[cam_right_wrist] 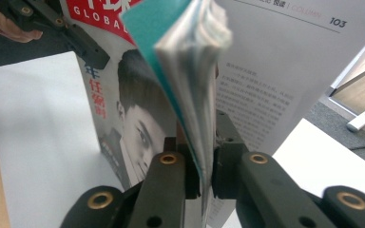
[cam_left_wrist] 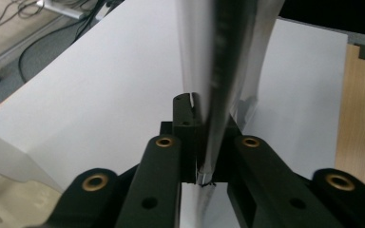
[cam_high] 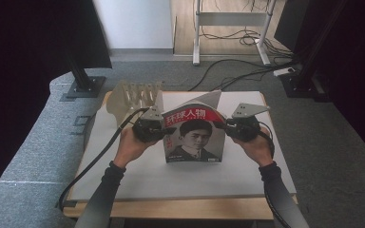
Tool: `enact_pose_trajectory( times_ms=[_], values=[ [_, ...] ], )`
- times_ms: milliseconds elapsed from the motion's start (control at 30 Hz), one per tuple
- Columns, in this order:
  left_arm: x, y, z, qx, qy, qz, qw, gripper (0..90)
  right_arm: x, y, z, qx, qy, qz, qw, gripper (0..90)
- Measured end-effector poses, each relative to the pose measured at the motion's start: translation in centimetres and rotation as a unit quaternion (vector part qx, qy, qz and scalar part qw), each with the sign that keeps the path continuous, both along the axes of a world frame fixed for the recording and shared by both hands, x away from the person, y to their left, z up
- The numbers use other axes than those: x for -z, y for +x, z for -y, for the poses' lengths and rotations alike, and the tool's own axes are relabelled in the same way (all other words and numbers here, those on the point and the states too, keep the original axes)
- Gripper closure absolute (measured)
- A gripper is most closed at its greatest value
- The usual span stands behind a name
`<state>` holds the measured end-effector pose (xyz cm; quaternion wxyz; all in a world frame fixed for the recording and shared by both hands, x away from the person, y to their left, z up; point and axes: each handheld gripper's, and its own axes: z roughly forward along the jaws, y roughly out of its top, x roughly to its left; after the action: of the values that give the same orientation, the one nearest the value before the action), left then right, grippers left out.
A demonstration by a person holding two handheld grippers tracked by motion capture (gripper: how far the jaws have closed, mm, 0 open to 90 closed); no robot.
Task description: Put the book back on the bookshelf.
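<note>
A magazine (cam_high: 195, 137) with a red title band and a portrait on its cover stands upright over the middle of the white mat (cam_high: 138, 175), its pages fanning at the top. My left gripper (cam_high: 167, 130) is shut on its left edge; in the left gripper view the black jaws (cam_left_wrist: 202, 142) pinch the thin blurred magazine edge (cam_left_wrist: 218, 71). My right gripper (cam_high: 220, 126) is shut on its right edge; in the right gripper view the jaws (cam_right_wrist: 206, 175) clamp a stack of magazine pages (cam_right_wrist: 190, 71). The left gripper (cam_right_wrist: 83, 42) shows beyond the cover there.
A pale slotted wooden rack (cam_high: 135, 97) stands at the back left of the table. The mat covers most of the wooden table (cam_high: 171, 209). Black stand bases (cam_high: 83, 88), cables (cam_high: 237, 71) and a white frame (cam_high: 197, 52) sit on the carpet beyond.
</note>
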<state>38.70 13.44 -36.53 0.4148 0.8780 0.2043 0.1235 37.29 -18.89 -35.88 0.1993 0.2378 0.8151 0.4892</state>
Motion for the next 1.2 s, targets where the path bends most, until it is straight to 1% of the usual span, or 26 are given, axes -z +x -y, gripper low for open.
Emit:
enact_pose_trajectory(
  times_ms=[67, 133, 200, 300, 433, 533, 633, 800, 867, 1033, 1200],
  values=[
    [0.1, 0.0, -0.1, -0.005, -0.003, 0.006, 1.0, 86.5, 0.1, 0.0, 0.1, 0.005, -0.004, 0.001, 1.0, 78.1],
    [0.2, 0.0, -0.4, -0.009, -0.012, 0.006, 0.9999, 86.7, 0.2, 0.0, 0.3, 0.016, -0.005, 0.0, 0.9999, 72.4],
    [0.2, 0.1, -0.8, -0.012, -0.018, 0.005, 0.9998, 86.8, 0.5, 0.1, 0.8, 0.025, -0.006, -0.006, 0.9997, 66.5],
    [0.1, 0.0, -1.6, -0.02, -0.024, 0.006, 0.9995, 86.9, 1.5, 0.2, 1.7, 0.038, -0.001, -0.018, 0.9991, 58.8],
    [-0.1, -0.1, -2.8, -0.029, -0.029, 0.002, 0.9992, 86.9, 3.1, 0.1, 2.3, 0.048, 0.003, -0.031, 0.9984, 52.5],
    [-0.3, -0.2, -3.7, -0.037, -0.035, -0.001, 0.9987, 86.9, 4.4, 0.0, 2.5, 0.052, -0.001, -0.041, 0.9978, 48.4],
    [-0.4, -0.3, -4.6, -0.046, -0.036, -0.003, 0.9983, 86.9, 5.8, -0.1, 2.6, 0.054, -0.01, -0.051, 0.9972, 44.6],
    [-0.8, -0.6, -6.0, -0.053, -0.038, -0.011, 0.9978, 86.9, 8.2, -0.3, 2.6, 0.071, -0.035, -0.063, 0.9949, 39.6],
    [-1.0, -0.7, -6.5, -0.057, -0.04, -0.014, 0.9975, 86.9, 9.0, -0.3, 2.8, 0.076, -0.04, -0.068, 0.994, 38.1],
    [-1.3, -1.1, -7.7, -0.07, -0.039, -0.017, 0.9966, 86.9, 10.7, -0.5, 3.3, 0.088, -0.039, -0.078, 0.9923, 36.3],
    [-1.4, -1.3, -8.9, -0.085, -0.047, -0.021, 0.995, 86.9, 12.0, -0.9, 4.0, 0.099, -0.033, -0.091, 0.9904, 34.9]
  ],
)
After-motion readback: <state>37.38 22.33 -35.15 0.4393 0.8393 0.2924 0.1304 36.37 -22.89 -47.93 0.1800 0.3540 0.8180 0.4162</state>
